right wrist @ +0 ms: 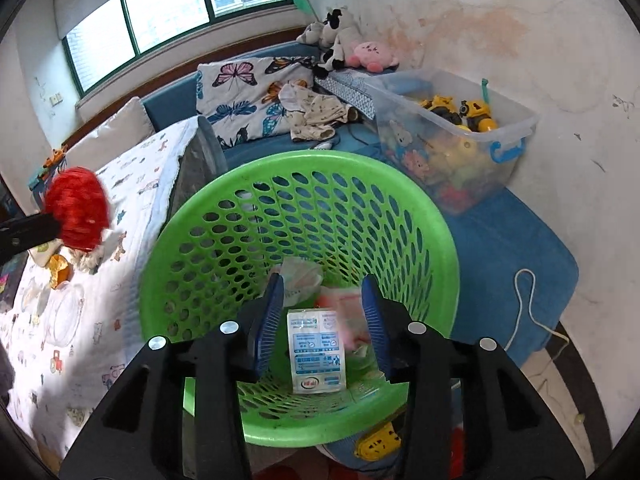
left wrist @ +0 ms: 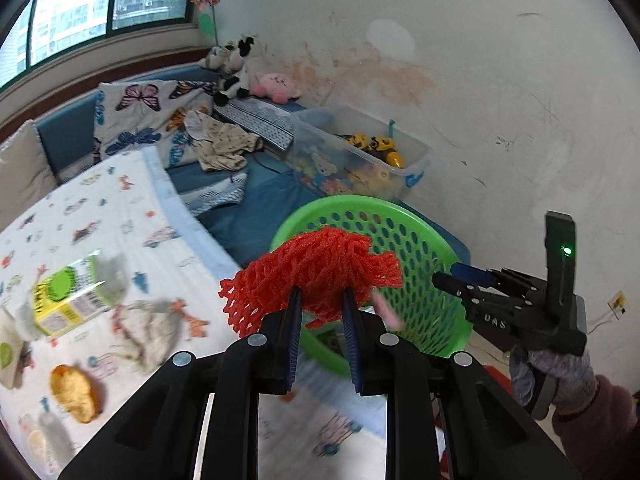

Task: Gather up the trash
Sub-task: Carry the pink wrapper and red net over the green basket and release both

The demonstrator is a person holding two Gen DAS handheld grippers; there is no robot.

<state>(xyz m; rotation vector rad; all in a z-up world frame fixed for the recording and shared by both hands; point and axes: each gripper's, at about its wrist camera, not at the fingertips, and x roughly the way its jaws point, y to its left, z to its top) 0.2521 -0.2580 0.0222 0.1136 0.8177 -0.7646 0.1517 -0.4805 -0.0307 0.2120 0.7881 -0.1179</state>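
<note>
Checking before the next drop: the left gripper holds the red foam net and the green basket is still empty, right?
Not quite. The left gripper does hold the red net, but the basket is not empty: the right wrist view shows a white packet and other wrappers inside.

Soft daylight from the window point(left wrist: 80, 4); fisheye bends dark edges, tabletop litter point(left wrist: 72, 296) motion-blurred.

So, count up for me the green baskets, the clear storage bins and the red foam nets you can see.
Green baskets: 1
Clear storage bins: 1
Red foam nets: 1, held in the left gripper
Total: 3
</note>
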